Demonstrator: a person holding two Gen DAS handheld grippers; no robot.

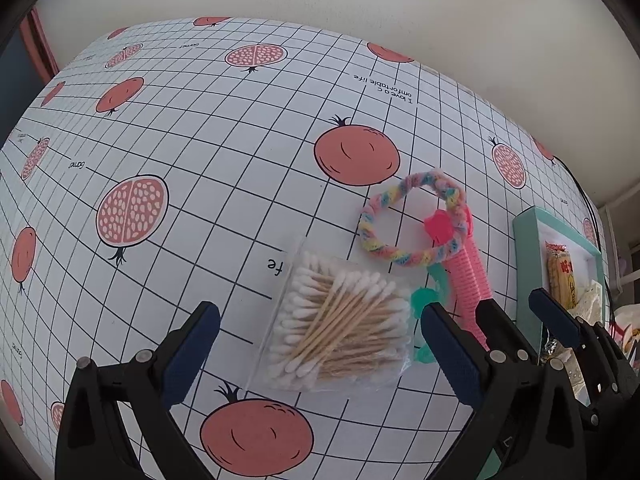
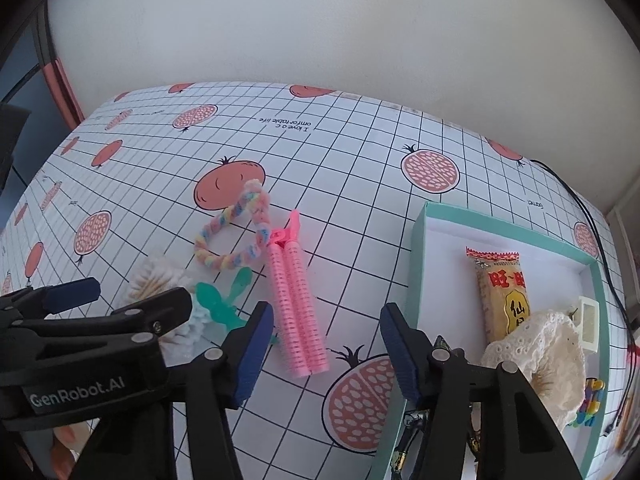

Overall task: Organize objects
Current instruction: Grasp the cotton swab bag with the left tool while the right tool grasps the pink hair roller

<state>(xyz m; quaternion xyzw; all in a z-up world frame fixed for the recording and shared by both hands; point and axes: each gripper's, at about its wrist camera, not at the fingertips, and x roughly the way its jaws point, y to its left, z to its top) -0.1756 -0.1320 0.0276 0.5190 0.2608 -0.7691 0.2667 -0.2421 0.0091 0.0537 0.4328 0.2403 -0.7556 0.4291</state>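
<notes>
Cotton swabs in a clear packet (image 1: 338,322) lie flat on the pomegranate-print tablecloth (image 1: 200,140), directly ahead of the left gripper (image 1: 320,344), whose blue-padded jaws stand wide apart on either side of the packet and hold nothing. Just right of the packet sits a teal plastic clip (image 1: 422,308), partly hidden behind the gripper's right finger. Beyond it a pink hair roller clip (image 1: 472,276) lies on the cloth, with a pastel rainbow twisted loop (image 1: 412,216) resting across its far end.

From the right wrist view, the right gripper (image 2: 326,348) is also spread wide and empty, its fingers framing the near end of the pink hair roller clip (image 2: 298,304) without touching it. The twisted loop (image 2: 236,232) overlaps the roller clip's hinged end, and the teal clip (image 2: 224,296) lies just left of the roller, between it and the swabs (image 2: 154,280), which the left gripper (image 2: 108,312) partly covers. A fingertip (image 2: 66,438) shows under that gripper's body.

To the right stands a shallow teal box (image 2: 416,264) with a white floor. Inside it lie a yellow snack packet (image 2: 502,292), a cream lace piece (image 2: 540,352) overlapping the packet's near end, and a small white frame-like item (image 2: 588,322) just beside the lace. A dark metallic thing near the box's front wall is mostly hidden behind the right finger. A black cable (image 2: 588,216) runs along the tablecloth's far right edge
</notes>
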